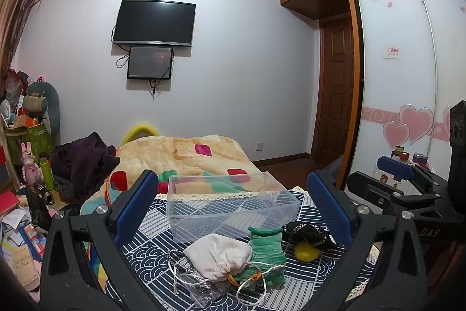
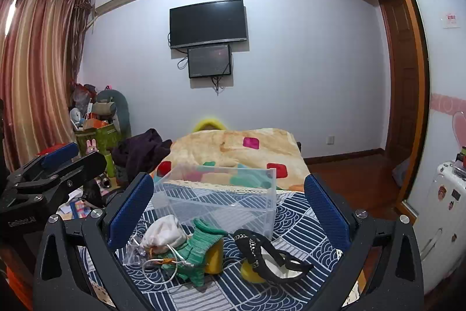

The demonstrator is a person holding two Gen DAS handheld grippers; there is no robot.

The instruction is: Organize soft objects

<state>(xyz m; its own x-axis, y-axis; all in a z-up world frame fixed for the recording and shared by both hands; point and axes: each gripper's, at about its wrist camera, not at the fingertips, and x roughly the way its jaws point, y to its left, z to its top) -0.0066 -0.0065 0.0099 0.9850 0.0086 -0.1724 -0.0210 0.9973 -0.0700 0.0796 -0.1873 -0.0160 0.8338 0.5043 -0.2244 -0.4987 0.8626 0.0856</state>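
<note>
A clear plastic box stands empty on a blue-and-white patterned cloth. In front of it lie a white drawstring pouch, a green knitted piece, a black fabric piece with a chain, yellow items and a clear plastic bag. My left gripper is open above them. My right gripper is open too. Both are empty.
A bed with an orange blanket lies behind the box. Dark clothes and clutter fill the left side. A wardrobe with heart stickers stands right. The right gripper shows in the left view.
</note>
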